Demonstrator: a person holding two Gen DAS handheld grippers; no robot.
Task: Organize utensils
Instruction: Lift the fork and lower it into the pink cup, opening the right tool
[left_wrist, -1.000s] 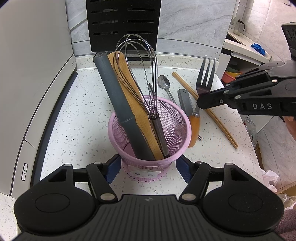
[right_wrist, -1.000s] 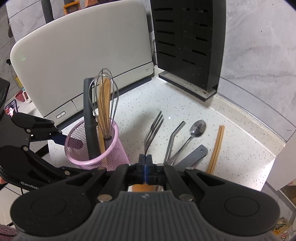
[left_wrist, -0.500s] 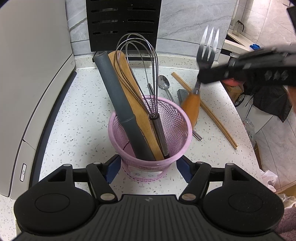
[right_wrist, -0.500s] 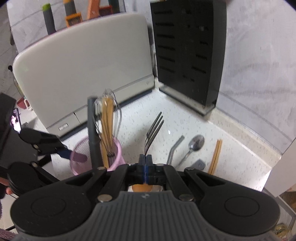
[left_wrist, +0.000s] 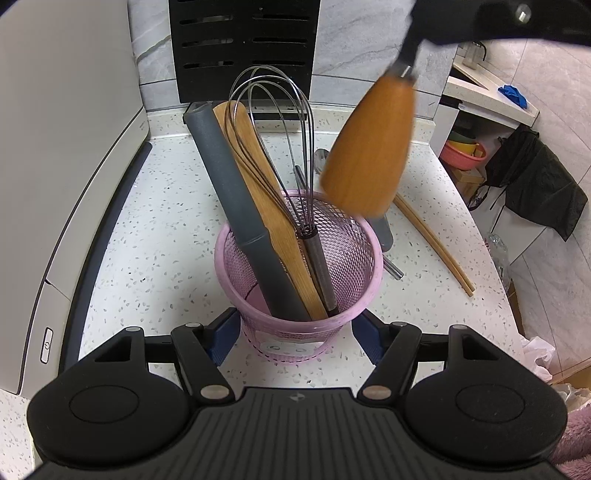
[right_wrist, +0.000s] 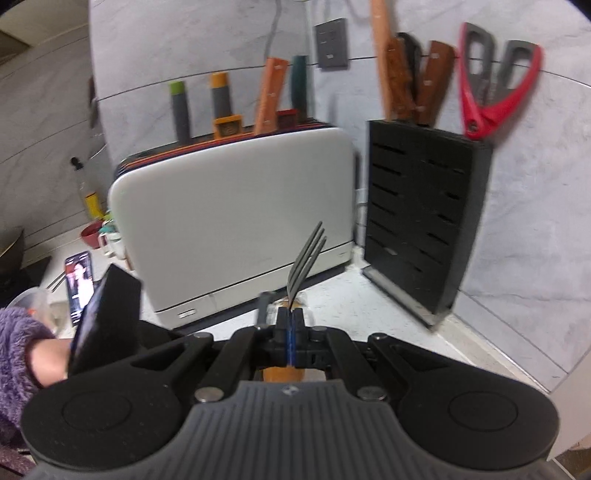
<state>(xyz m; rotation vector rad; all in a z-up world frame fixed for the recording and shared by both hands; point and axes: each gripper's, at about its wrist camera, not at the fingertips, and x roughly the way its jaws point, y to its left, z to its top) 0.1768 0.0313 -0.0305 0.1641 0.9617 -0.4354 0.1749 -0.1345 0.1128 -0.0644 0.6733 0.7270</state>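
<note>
A pink mesh holder stands on the speckled counter between the blue pads of my left gripper, which close on its sides. It holds a whisk, a wooden spatula and a grey handle. My right gripper is shut on a fork with an orange wooden handle. The fork hangs handle-down just above the holder's far right rim, tines up.
Chopsticks, a spoon and a grey-handled tool lie on the counter behind the holder. A black knife block stands at the back wall, a white appliance to the left. The counter edge drops off at right.
My right gripper has lifted the fork off the counter and swung it upright, carrying it over the holder's rim. The left gripper and the holder have stayed in place.
</note>
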